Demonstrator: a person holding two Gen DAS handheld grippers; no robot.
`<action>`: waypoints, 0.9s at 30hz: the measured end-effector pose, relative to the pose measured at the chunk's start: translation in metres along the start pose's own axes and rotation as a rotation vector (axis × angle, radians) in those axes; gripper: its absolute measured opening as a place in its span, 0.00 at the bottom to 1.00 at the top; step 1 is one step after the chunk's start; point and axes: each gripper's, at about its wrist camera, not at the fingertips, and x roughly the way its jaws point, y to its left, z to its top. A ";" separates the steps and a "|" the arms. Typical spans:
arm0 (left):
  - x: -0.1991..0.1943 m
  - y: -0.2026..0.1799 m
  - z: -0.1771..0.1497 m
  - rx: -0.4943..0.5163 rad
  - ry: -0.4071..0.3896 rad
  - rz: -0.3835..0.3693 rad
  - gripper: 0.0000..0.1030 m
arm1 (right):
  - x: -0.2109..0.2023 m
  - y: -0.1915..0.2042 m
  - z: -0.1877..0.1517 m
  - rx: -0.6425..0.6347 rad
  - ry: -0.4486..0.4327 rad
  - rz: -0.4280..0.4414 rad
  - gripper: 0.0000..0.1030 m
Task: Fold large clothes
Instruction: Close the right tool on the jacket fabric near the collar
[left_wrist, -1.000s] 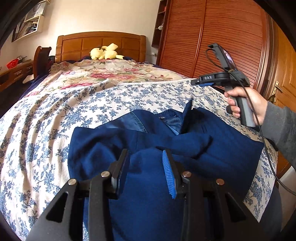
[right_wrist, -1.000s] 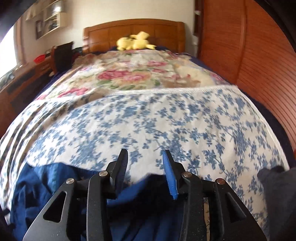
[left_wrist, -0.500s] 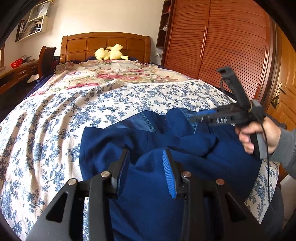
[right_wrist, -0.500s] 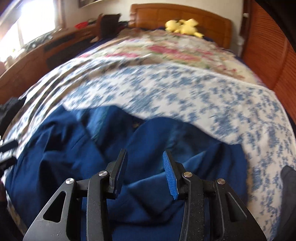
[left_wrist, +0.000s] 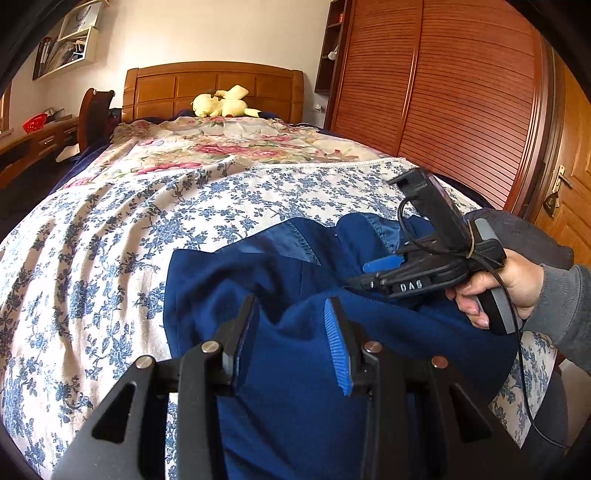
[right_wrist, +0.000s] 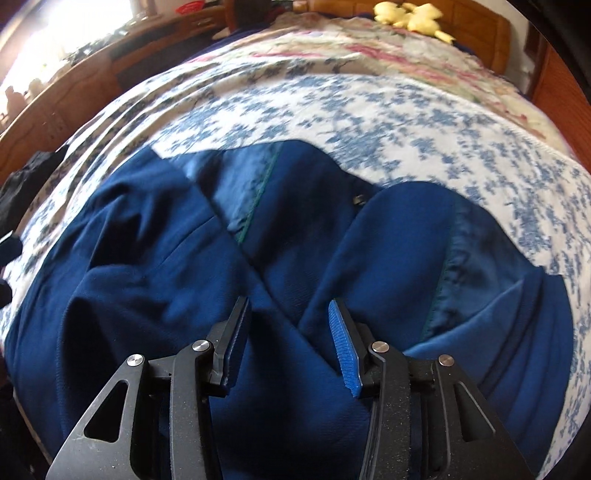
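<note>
Nearest in the left wrist view, the left gripper (left_wrist: 291, 332) hangs with its jaws spread and nothing between them, just over a raised hump of the navy blue jacket (left_wrist: 280, 398). The jacket lies rumpled on the floral bedspread (left_wrist: 110, 258) at the foot of the bed, lining turned out near the collar, so the folding looks barely begun. Beyond it the right gripper (left_wrist: 373, 277) comes in low over the cloth; its own view shows it (right_wrist: 291, 332) gaping and empty too, likely seeking an edge. Farthest, a yellow plush toy (left_wrist: 221, 105) rests by the headboard (left_wrist: 214, 88).
</note>
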 end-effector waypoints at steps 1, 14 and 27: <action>0.000 0.000 0.000 0.000 0.000 0.000 0.34 | 0.002 0.002 -0.001 -0.012 0.018 0.012 0.43; -0.002 0.002 0.002 -0.019 -0.029 0.012 0.34 | -0.013 0.015 0.032 -0.097 -0.027 -0.060 0.01; -0.005 0.009 0.002 -0.021 -0.036 0.015 0.34 | -0.018 0.022 0.096 -0.102 -0.185 -0.173 0.01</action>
